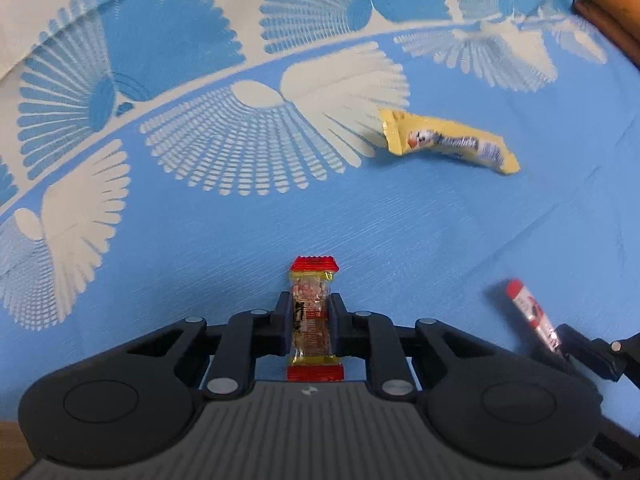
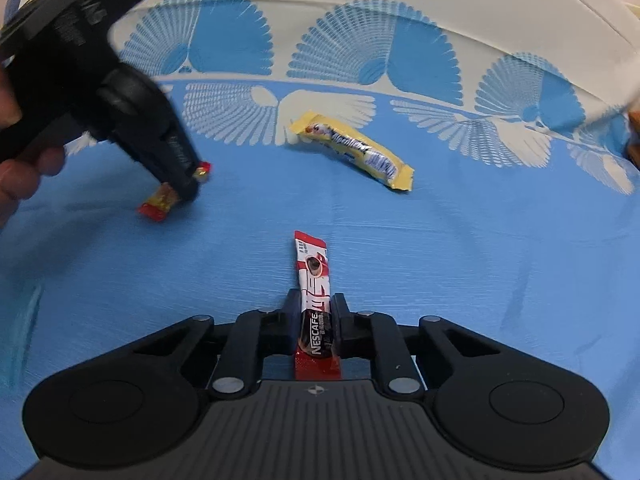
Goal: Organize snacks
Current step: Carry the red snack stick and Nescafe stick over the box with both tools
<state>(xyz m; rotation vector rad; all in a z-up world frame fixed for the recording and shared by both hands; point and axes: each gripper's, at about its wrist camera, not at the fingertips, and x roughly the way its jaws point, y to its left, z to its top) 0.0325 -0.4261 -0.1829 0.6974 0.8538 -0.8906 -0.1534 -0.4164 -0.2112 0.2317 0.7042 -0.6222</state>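
Left tongs: closed narrow on the red-ended snack bar, pads pressing its long sides near its middle.
Bar axis: runs straight ahead along the fingers, one red end past the tips, the other back toward the tongs' body.
Right tongs: closed narrow on the red coffee stick, gripping its nearer half.
Stick axis: also in line with the fingers, its far end pointing out over the blue patterned cloth.
Height: I cannot tell whether either packet is lifted clear of the cloth or touching it.
Yellow packet: lies free on the cloth, well ahead of both tongs, slanting across both views; no tongs touch it.
Which hand is nearer it: about equal by my reading; it sits ahead and to the right of the left tongs, and ahead and slightly right of the right tongs.
Surface: looks like a cloth-covered bench, though a bed is possible.
Step in hand: likely lifting both gripped packets; no container shows.
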